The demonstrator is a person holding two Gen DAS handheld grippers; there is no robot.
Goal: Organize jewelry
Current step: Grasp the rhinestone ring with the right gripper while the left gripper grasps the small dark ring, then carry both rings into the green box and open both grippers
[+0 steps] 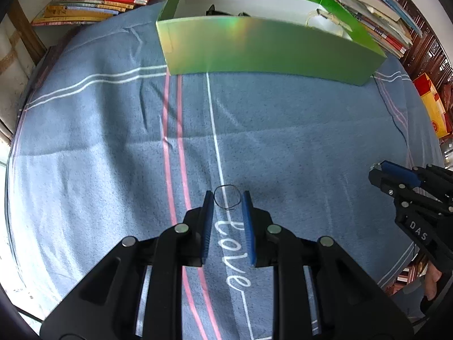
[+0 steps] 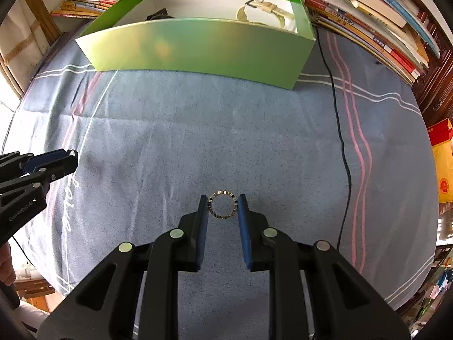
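Note:
A thin black loop (image 1: pixel 225 186) lies between the blue pads of my left gripper (image 1: pixel 228 199), which is shut on it just above the blue cloth (image 1: pixel 283 147). My right gripper (image 2: pixel 222 204) is shut on a small patterned metal ring (image 2: pixel 222 192), with both pads touching its sides. Each gripper shows at the edge of the other's view: the right gripper (image 1: pixel 375 171) and the left gripper (image 2: pixel 74 158). Beyond them stands an open green box (image 2: pixel 198 45), also in the left wrist view (image 1: pixel 254 48). It holds a cream-strapped watch (image 2: pixel 266 10) and a dark item (image 2: pixel 158 14).
Stacks of books (image 2: pixel 368 19) line the back and right; more books (image 1: pixel 93 5) sit at the back left. A black cable (image 2: pixel 339 141) runs across the cloth on the right. A red and yellow carton (image 2: pixel 443 164) stands past the right edge.

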